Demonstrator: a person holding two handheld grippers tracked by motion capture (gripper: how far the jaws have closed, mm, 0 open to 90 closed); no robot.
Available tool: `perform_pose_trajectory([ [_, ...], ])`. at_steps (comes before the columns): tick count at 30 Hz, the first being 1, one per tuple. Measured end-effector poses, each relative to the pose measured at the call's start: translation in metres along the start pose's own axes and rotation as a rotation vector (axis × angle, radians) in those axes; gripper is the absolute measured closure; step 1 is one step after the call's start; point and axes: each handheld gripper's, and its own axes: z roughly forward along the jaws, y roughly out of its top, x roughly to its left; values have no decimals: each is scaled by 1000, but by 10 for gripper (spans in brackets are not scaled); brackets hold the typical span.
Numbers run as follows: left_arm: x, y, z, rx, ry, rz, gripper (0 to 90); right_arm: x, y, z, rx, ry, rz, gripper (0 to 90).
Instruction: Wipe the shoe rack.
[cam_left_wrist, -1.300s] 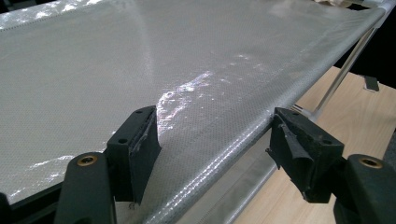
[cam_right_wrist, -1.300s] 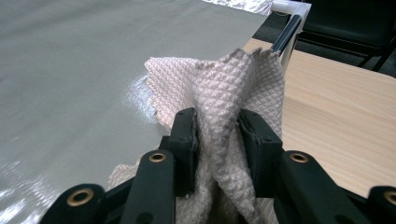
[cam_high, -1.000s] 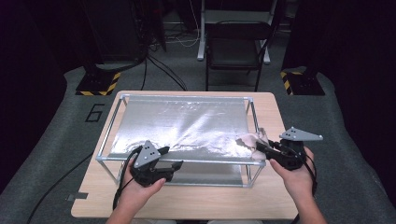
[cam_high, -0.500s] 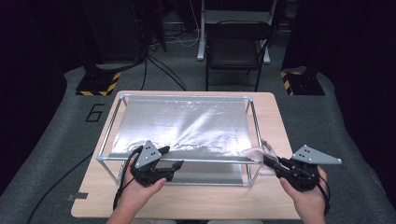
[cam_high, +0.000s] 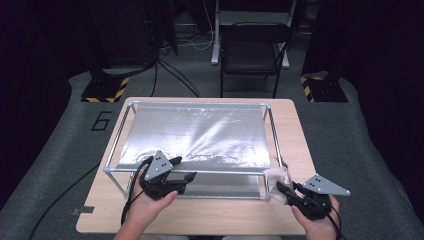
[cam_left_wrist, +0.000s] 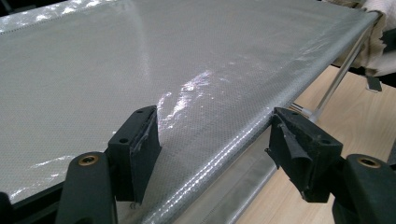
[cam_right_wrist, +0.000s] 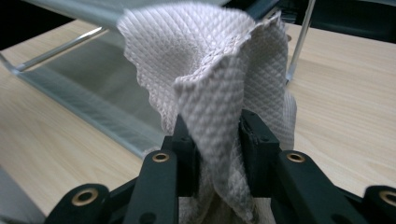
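Right gripper view puts the cloth (cam_right_wrist: 219, 93) up close: a pale, quilted wipe bunched upright and pinched between the right gripper (cam_right_wrist: 218, 140) jaws, its loose corners flopping above them. From the high view the cloth (cam_high: 278, 176) sits just off the near right corner of the metal frame (cam_high: 125, 125), over the bare wooden table (cam_high: 295, 130), apart from the shiny plastic sheet (cam_high: 200, 135) stretched across the frame's top. The left gripper (cam_left_wrist: 212, 140) has its jaws spread wide, straddling the sheet's near edge without biting it; in the high view it (cam_high: 177, 170) rests at the frame's front rail. The likely trouble: the wipe is held by a narrow fold, so a hard drag over the film could pull it free. And with the left jaws not clamped, the light frame may slide or the film wrinkle under pressure.
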Motion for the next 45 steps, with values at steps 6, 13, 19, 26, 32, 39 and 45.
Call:
perform_pose_trajectory([
  [6, 0, 0, 0, -2, -1, 0, 335, -2, -17, 15, 6, 6, 19, 705],
  [13, 0, 0, 0, -1, 0, 2, 336, -5, -24, 22, -9, 5, 44, 651],
  [19, 0, 0, 0, -2, -3, 3, 336, -2, -21, 26, -58, -18, 71, 646],
  [26, 0, 0, 1, -6, 3, 6, 336, 2, -32, 38, -46, -35, 62, 748],
  [32, 0, 0, 1, -4, 1, 6, 336, 3, -39, 44, -27, -54, 55, 755],
  [39, 0, 0, 1, -7, 3, 8, 337, 2, -55, 56, 3, -63, 57, 756],
  [45, 0, -1, 1, -10, 2, 7, 337, 0, -69, 66, 37, -63, 74, 755],
])
